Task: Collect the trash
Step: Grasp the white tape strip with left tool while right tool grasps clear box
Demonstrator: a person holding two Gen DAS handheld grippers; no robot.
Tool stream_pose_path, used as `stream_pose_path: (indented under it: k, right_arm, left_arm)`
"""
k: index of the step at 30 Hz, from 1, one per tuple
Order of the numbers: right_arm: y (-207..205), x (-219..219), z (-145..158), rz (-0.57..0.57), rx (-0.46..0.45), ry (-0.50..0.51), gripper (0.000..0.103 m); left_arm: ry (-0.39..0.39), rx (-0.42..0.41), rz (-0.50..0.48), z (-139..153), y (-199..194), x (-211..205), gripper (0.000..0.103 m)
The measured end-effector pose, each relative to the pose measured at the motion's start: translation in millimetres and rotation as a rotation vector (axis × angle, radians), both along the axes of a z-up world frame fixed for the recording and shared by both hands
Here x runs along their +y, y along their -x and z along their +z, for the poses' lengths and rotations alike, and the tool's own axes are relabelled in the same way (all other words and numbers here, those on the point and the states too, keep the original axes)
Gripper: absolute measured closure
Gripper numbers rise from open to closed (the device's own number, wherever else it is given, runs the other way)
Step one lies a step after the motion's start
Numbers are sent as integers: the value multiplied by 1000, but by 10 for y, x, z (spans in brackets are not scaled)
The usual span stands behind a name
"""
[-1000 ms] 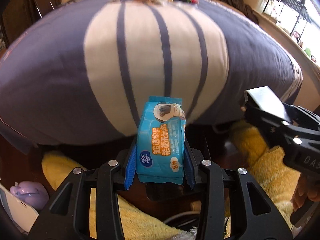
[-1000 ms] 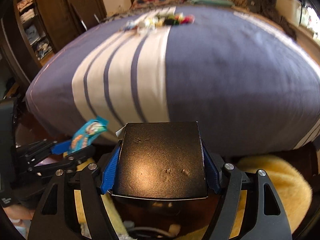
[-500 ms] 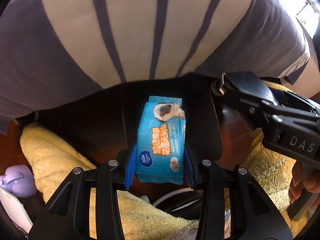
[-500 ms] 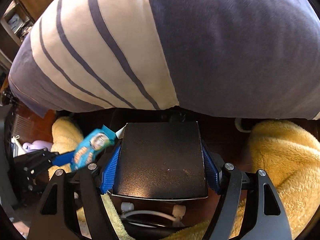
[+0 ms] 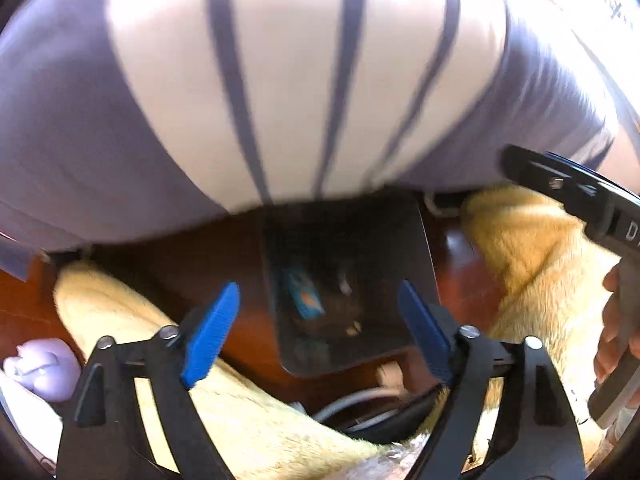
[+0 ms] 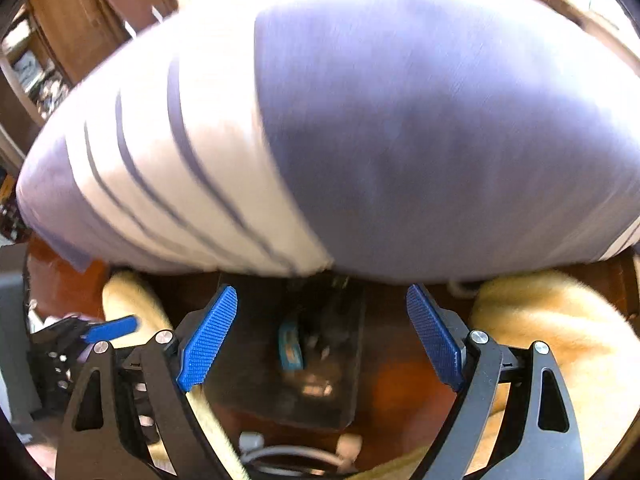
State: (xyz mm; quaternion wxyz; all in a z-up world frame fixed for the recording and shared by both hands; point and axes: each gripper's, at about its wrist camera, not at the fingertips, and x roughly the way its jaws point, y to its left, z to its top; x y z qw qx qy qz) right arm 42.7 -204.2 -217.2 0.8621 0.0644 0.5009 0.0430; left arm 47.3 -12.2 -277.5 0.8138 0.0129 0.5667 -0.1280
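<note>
Both tools point down over a dark bin [image 5: 348, 280] on the floor at the foot of the bed [image 5: 280, 80]. Left tool [image 5: 318, 328] & right tool [image 6: 322, 334]: jaws opening, wide apart, nothing btwn them. Blue wipes pack [image 5: 306, 300] lies inside the bin, seen in both views; other contents too blurred to tell. Pack looks light, soft, slick film; prob best pinched across its narrow width, mid-body. Yellow rug [image 5: 532, 248] flanks the bin.
</note>
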Motion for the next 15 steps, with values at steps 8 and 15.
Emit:
stream_pose_path:
  k: [8, 15]
  right_arm:
    - [-124, -204, 759, -21, -207, 26, 15]
    - [-607, -97, 949, 34, -255, 8, 16]
  left_arm:
    - [-81, -272, 88, 900, -181, 354, 16]
    - [-45, -364, 153, 1325, -545, 508, 16]
